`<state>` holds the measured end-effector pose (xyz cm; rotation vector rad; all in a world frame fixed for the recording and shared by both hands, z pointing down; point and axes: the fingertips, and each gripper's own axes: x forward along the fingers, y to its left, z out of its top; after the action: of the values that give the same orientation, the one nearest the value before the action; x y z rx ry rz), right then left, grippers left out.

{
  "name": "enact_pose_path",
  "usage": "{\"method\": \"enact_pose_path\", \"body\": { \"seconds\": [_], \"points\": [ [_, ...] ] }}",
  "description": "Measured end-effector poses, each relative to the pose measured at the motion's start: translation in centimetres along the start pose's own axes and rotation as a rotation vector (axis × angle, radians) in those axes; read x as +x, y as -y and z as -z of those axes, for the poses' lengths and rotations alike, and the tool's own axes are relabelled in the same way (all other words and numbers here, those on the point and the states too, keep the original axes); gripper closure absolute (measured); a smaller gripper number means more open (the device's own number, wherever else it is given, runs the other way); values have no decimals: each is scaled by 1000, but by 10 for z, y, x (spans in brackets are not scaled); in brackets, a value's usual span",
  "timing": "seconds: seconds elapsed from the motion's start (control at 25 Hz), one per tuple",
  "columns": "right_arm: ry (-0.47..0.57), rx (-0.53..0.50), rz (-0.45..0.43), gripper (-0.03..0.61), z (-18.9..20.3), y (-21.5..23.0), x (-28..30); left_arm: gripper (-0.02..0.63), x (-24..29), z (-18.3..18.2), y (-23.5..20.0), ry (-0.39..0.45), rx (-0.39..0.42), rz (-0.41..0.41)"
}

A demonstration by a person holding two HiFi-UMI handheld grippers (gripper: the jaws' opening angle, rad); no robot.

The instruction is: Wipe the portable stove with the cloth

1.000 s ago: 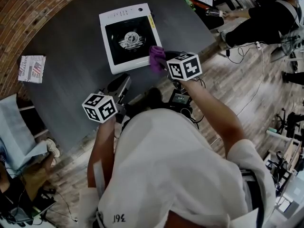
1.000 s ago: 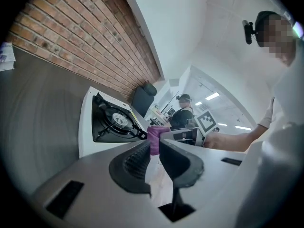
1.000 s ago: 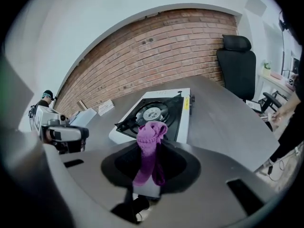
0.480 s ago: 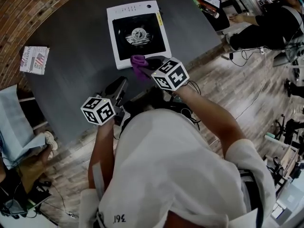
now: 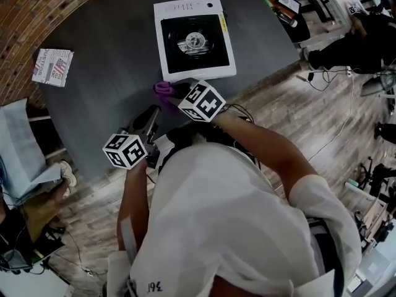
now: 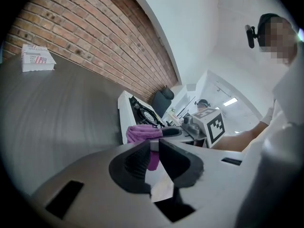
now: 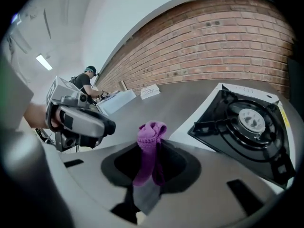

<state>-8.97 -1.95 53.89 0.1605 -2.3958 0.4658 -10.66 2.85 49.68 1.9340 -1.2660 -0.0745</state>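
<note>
Sliding leftward since a second ago, the crumpled purple cloth point(image 5: 163, 88) has left the lower right corner of the white portable stove with a black burner top point(image 5: 195, 39) and now sits off the stove, over the dark grey round table point(image 5: 105, 60) just below the stove's lower left corner. It is pinched in the right gripper point(image 5: 172, 91), whose jaws are clamped on it; in the right gripper view the cloth point(image 7: 151, 134) stands up in a bunch between the black pads, with the stove point(image 7: 251, 122) at the right of the frame. The stove lies flat at the upper centre of the head view, its silver burner in the middle. The left gripper point(image 5: 147, 121) hangs over the table edge at lower left of the cloth, near it but apart; in its own view the jaws are drawn almost together with only a thin slit and nothing held between them, the cloth point(image 6: 142, 133) showing beyond. A small printed packet with a flag pattern point(image 5: 52, 67) lies at the upper left of the table, well apart from the stove.
</note>
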Motion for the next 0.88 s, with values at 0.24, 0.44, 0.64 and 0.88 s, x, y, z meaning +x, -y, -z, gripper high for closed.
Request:
{"method": "enact_pose_path", "body": {
  "seconds": [0.24, 0.44, 0.64, 0.88],
  "points": [
    [-74, -4, 75, 474, 18, 16, 14, 551, -2, -3, -4, -1, 2, 4],
    [-94, 15, 119, 474, 30, 31, 9, 551, 6, -3, -1, -11, 6, 21],
    [-104, 37, 148, 474, 42, 44, -1, 551, 19, -3, 6, -27, 12, 41],
    [-102, 65, 179, 474, 54, 60, -21, 551, 37, -3, 18, -47, 25, 66]
  ]
}}
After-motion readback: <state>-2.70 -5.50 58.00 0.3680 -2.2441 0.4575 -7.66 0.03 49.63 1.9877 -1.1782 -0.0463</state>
